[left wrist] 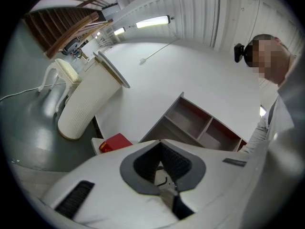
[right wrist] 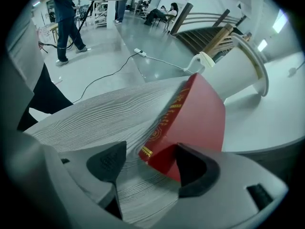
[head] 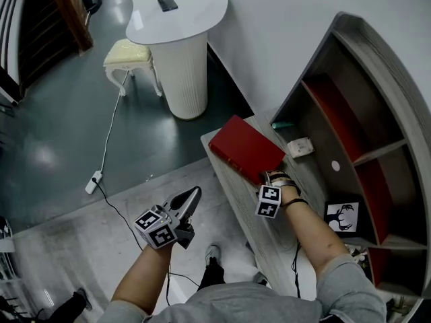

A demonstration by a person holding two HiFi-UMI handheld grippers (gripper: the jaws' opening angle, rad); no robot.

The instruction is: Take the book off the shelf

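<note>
A red book (head: 246, 148) (right wrist: 190, 123) with gold print on its spine lies flat on the grey wood-grain top (head: 232, 187) in front of the grey shelf unit (head: 350, 113). My right gripper (head: 271, 177) (right wrist: 150, 163) is at the book's near corner with its jaws wide apart. The corner sits by the right pad (right wrist: 195, 168), and the left pad (right wrist: 107, 161) stands clear of it over bare wood. My left gripper (head: 192, 197) (left wrist: 161, 159) hangs above the floor to the left of the top, shut and empty. From there the book (left wrist: 113, 142) shows small beside the shelf (left wrist: 190, 120).
The shelf has red-backed compartments, with a framed black-and-white picture (head: 343, 217) low down and a small white item (head: 300, 147) by its foot. A white round table (head: 178, 19), a cream chair (head: 128, 54) and a power strip with cable (head: 93, 182) stand on the floor. A person (right wrist: 66, 23) stands far off.
</note>
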